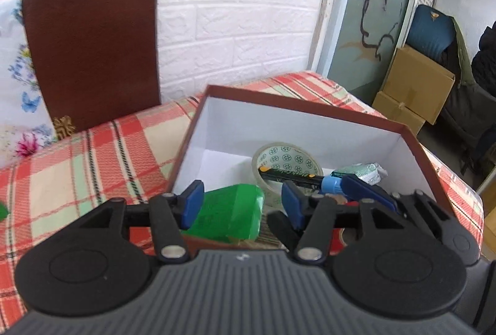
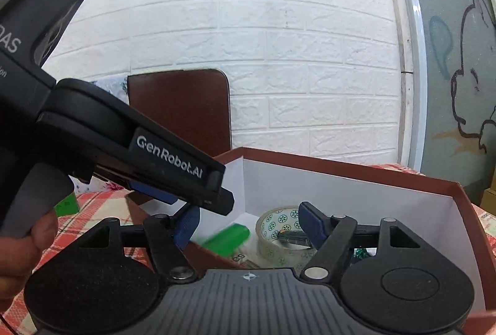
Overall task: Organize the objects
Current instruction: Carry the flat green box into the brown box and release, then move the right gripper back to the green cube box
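Observation:
A brown box (image 1: 310,107) with a white inside stands on the checked tablecloth. In it lie a roll of clear tape (image 1: 286,156), a black and yellow utility knife (image 1: 291,174), a blue-capped item (image 1: 331,183) and a green-white packet (image 1: 362,172). My left gripper (image 1: 241,203) is open just over the box's near edge, with a green object (image 1: 229,212) between its fingers but not clamped. In the right wrist view the green object (image 2: 228,238) looks blurred inside the box (image 2: 341,172), beside the tape (image 2: 279,229). My right gripper (image 2: 248,225) is open and empty over the box. The left gripper's body (image 2: 124,155) crosses that view at the left.
The box's brown lid (image 1: 93,52) leans upright against the white brick wall behind the table. Another green item (image 2: 66,204) lies on the cloth to the left. Cardboard boxes (image 1: 415,87) and a bag stand on the floor to the right.

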Demonstrator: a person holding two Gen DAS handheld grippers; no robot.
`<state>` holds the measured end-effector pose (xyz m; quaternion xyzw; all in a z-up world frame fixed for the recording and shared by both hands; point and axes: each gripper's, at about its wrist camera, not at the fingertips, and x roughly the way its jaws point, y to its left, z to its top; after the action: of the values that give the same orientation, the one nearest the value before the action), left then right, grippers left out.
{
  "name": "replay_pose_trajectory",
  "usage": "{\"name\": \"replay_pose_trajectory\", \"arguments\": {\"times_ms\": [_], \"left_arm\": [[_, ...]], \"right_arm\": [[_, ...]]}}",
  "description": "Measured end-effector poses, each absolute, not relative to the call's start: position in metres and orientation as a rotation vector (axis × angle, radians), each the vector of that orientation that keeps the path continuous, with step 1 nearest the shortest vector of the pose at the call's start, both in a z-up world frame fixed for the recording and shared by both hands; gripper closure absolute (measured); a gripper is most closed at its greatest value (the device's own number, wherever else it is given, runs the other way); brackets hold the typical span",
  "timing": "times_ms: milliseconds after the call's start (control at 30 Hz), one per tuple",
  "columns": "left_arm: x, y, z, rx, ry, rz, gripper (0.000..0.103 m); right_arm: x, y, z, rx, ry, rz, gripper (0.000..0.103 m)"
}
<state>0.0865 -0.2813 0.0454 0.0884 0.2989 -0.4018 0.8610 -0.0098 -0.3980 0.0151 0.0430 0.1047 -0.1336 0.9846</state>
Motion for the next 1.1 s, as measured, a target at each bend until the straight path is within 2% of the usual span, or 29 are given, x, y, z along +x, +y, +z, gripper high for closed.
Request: {"name": "replay_pose_trajectory", "arguments": {"times_ms": [233,300,633,1000,1100], "left_arm": [[0.075,-0.225,0.052,0.111,0.609,-0.769,0.046],[0.076,-0.205,0.047,0.092,0.623,-0.729,0.046],[0.102,-0.111,0.006,0.102,0.704,-0.452,0.046],[0.146,-0.015,-0.041,0.064,0.765,-0.2,0.044],[0.153,0.007,-0.049,0.059,0.74,-0.156,0.036]], "right_arm": [[-0.033,-0.358,0.018,0.043,0.154,-0.205,0.032],[-0.03,-0.343,0.015,0.024,0.171,-0.162,0.029],[-0.014,-0.257,0.002,-0.044,0.3,0.048,0.03],[0.043,-0.217,-0.008,-0.137,0.393,0.12,0.03],[0.06,-0.2,-0.011,-0.179,0.4,0.156,0.032]]}}
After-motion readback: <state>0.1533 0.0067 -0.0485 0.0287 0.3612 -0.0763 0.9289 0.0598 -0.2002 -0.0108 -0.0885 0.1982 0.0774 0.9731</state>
